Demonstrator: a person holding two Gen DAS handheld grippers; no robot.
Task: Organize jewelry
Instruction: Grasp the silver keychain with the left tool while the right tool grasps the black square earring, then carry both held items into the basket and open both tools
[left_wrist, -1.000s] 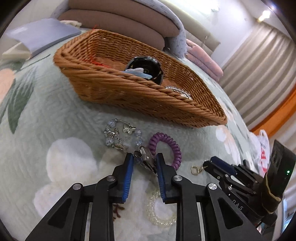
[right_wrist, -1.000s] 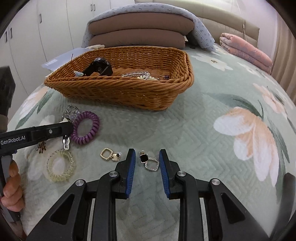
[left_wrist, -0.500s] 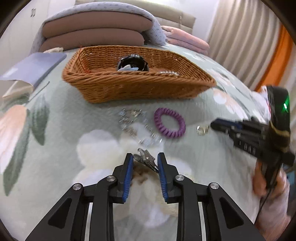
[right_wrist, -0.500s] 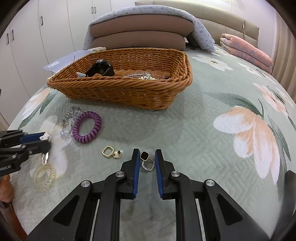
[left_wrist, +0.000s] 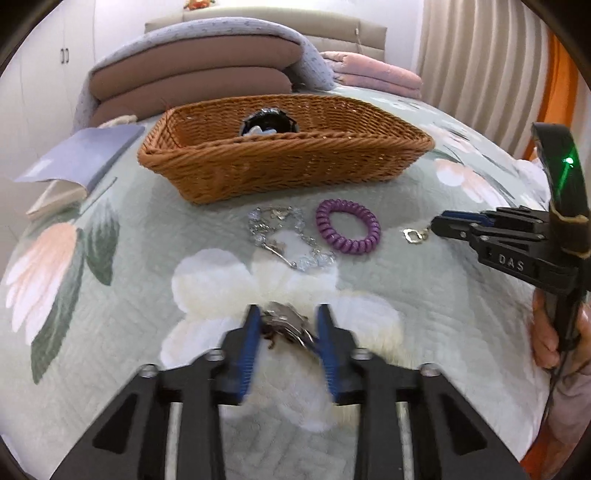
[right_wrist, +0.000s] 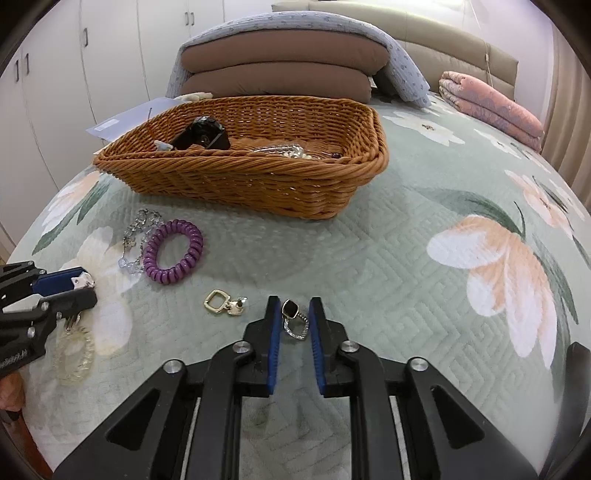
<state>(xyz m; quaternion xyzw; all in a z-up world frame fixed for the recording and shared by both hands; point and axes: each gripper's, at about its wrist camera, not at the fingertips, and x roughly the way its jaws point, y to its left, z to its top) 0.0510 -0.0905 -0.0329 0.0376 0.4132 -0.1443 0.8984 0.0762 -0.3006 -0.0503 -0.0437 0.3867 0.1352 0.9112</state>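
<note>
Here the left gripper (left_wrist: 286, 328) jaws pinch a silver metal clip (left_wrist: 284, 321) at lower centre; the right gripper (right_wrist: 293, 323) jaws close on a black-stone silver earring (right_wrist: 293, 317), both bound, I judge, for the brown wicker basket (right_wrist: 258, 184) upper centre on the bed.

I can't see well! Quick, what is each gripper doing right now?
Left gripper: closed on a silver hair clip, lifted off the bedspread.
Right gripper: closed on a black earring.

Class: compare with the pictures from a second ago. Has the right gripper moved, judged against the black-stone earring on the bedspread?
Yes. The right gripper has come forward and narrowed, so the black-stone earring now sits between its fingertips.
</note>
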